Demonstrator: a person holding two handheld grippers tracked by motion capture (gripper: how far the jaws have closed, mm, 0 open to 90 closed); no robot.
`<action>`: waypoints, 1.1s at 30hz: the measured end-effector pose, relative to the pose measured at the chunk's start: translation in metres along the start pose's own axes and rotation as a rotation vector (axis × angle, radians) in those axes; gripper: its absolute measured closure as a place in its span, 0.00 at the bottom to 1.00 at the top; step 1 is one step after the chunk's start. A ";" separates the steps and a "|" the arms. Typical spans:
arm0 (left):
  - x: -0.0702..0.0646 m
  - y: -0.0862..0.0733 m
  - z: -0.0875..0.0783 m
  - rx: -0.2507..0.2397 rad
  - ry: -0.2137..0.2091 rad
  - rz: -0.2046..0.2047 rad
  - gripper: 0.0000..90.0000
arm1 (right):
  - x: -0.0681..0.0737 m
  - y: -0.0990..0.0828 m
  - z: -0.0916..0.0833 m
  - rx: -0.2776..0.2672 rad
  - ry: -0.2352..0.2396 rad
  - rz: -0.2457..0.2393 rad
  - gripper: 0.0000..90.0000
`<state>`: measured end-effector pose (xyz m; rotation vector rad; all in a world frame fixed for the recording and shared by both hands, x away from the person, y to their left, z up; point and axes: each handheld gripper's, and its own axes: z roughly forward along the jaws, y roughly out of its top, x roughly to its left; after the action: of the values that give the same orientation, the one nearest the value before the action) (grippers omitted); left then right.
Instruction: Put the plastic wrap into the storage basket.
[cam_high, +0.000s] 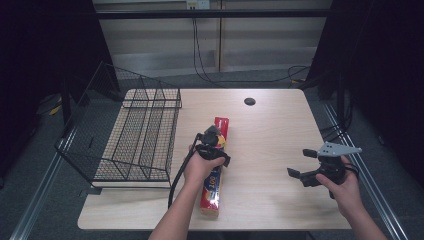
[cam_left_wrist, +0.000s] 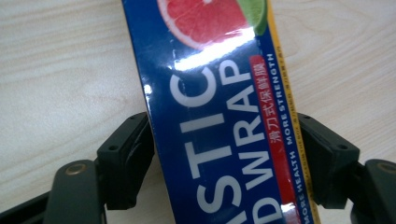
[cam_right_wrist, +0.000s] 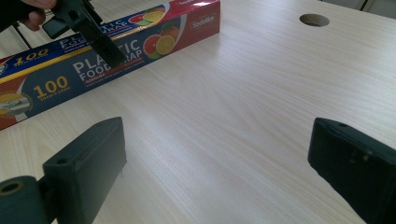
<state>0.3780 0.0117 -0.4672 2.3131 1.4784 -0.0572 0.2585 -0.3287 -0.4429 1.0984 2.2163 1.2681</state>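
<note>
Table (cam_high: 280, 150) bears "PLASTIC FOOD WRAP" box (cam_left_wrist: 224, 130); "Sodalike" brand.

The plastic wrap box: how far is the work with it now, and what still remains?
Done: the left gripper is down over the plastic wrap box, its jaws against both long sides in the left gripper view. In hand: gripping it; the box lies flat on the table. Left: lifting and moving it, perhaps to the wire basket. The right gripper waits open, apart.
</note>
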 end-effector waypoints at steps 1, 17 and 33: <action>-0.001 0.000 0.000 0.003 0.002 -0.007 0.31 | 0.000 0.000 0.000 -0.001 -0.001 0.001 0.04; -0.013 0.008 -0.007 0.094 0.132 -0.009 0.46 | -0.001 0.000 0.000 -0.007 0.003 0.002 0.04; -0.005 0.017 -0.020 0.127 0.123 -0.023 0.47 | -0.002 0.000 0.000 -0.020 -0.004 0.002 0.03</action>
<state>0.3872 0.0083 -0.4429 2.4390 1.6046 -0.0152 0.2597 -0.3298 -0.4433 1.0955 2.1958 1.2848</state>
